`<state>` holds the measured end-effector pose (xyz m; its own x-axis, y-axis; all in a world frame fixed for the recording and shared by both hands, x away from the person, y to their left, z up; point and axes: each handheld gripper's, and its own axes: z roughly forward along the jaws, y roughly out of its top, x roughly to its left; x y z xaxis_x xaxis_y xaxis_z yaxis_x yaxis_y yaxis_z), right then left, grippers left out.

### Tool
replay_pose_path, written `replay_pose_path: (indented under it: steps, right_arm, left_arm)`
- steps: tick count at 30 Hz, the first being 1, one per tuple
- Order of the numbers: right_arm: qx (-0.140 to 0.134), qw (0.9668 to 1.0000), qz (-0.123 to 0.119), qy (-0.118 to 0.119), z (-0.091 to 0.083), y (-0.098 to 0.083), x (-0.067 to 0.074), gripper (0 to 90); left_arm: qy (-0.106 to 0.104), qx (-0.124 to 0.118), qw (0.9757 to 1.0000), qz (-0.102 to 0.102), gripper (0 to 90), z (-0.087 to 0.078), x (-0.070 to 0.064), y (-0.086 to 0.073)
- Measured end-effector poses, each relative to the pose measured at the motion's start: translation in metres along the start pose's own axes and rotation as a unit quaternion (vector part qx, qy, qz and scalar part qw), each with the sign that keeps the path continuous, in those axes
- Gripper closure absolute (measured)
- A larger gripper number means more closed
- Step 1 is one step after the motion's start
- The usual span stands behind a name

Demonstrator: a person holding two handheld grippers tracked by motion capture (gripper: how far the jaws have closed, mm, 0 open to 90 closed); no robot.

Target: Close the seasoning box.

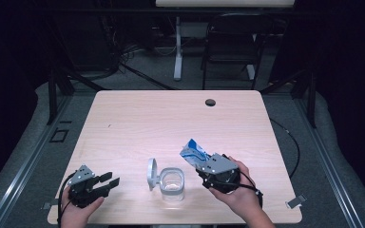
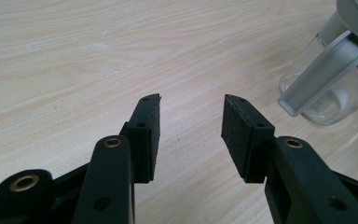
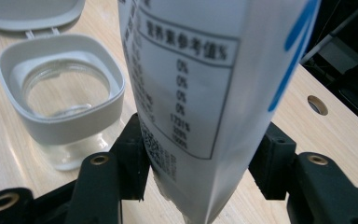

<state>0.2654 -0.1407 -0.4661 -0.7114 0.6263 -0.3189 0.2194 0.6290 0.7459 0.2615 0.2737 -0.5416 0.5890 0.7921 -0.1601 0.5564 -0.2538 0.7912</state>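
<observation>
High view | right gripper [image 1: 208,164] clamped on pouch [image 1: 193,151], long axis slanting up and away from its jaws | jar [image 1: 172,184], lid hinged open, just left of it, nearer than to left gripper [image 1: 108,183] | left gripper empty, jaws spread, jar to its right.

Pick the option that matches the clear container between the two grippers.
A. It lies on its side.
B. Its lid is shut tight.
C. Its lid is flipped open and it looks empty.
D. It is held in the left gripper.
C: the clear container stands upright on the table with its lid hinged back, and the right gripper view shows bare glass through its mouth.
</observation>
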Motion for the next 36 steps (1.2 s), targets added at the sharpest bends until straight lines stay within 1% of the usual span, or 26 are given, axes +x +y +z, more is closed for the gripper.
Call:
replay_pose_path:
  steps: [4, 12, 16, 17, 24, 26, 30, 31, 32, 34, 36]
  right_arm:
    - [0.011, 0.9999, -0.013, 0.001, 0.001, -0.0012, 0.0027, 46.5]
    - [0.02, 0.9995, -0.023, 0.0, 0.0033, -0.0035, 0.0045, 46.6]
    - [0.022, 0.9995, -0.022, 0.003, 0.0052, -0.0047, 0.0045, 46.6]
    - [0.023, 0.9995, -0.022, 0.004, 0.0055, -0.0047, 0.0043, 46.6]
    - [0.03, 0.9991, -0.031, 0.001, 0.0064, -0.0043, 0.0031, 46.6]
    - [0.031, 0.999, -0.032, 0.004, 0.0067, -0.0042, 0.003, 46.6]
    - [0.041, 0.9982, -0.044, 0.003, 0.0062, -0.0026, 0.0035, 46.6]
    - [0.044, 0.9976, -0.053, 0.003, 0.0061, -0.0018, 0.0042, 46.7]
    - [0.044, 0.9976, -0.053, 0.003, 0.0061, -0.0018, 0.0042, 46.7]
    - [0.047, 0.9969, -0.063, 0.0, 0.006, -0.0011, 0.0055, 46.8]
    - [0.049, 0.9967, -0.065, 0.0, 0.0058, -0.0008, 0.0061, 46.8]
  left_arm:
    - [0.001, -0.002, 1.0, 0.001, 57.4, 0.0008, -0.0002, -0.0004]
    - [0.003, 0.0, 1.0, 0.0, 57.4, 0.0007, 0.0001, -0.0006]
    - [0.003, 0.001, 1.0, -0.001, 57.4, 0.0002, 0.0004, -0.0005]
    - [0.004, -0.005, 1.0, -0.002, 57.4, 0.001, 0.0002, -0.0009]
    - [0.004, -0.006, 1.0, -0.002, 57.4, 0.0012, 0.0007, -0.0012]
    - [0.004, -0.005, 1.0, -0.002, 57.4, 0.0012, 0.0008, -0.0012]
    - [0.004, -0.005, 1.0, -0.003, 57.4, 0.0011, 0.0013, -0.0014]
    - [0.004, -0.005, 1.0, -0.004, 57.4, 0.0012, 0.0012, -0.0015]
    - [0.004, -0.005, 1.0, -0.004, 57.4, 0.0012, 0.0012, -0.0015]
    - [0.005, -0.003, 1.0, -0.003, 57.4, 0.0008, 0.0017, -0.0013]
    - [0.005, -0.003, 1.0, -0.003, 57.4, 0.0008, 0.0018, -0.0013]
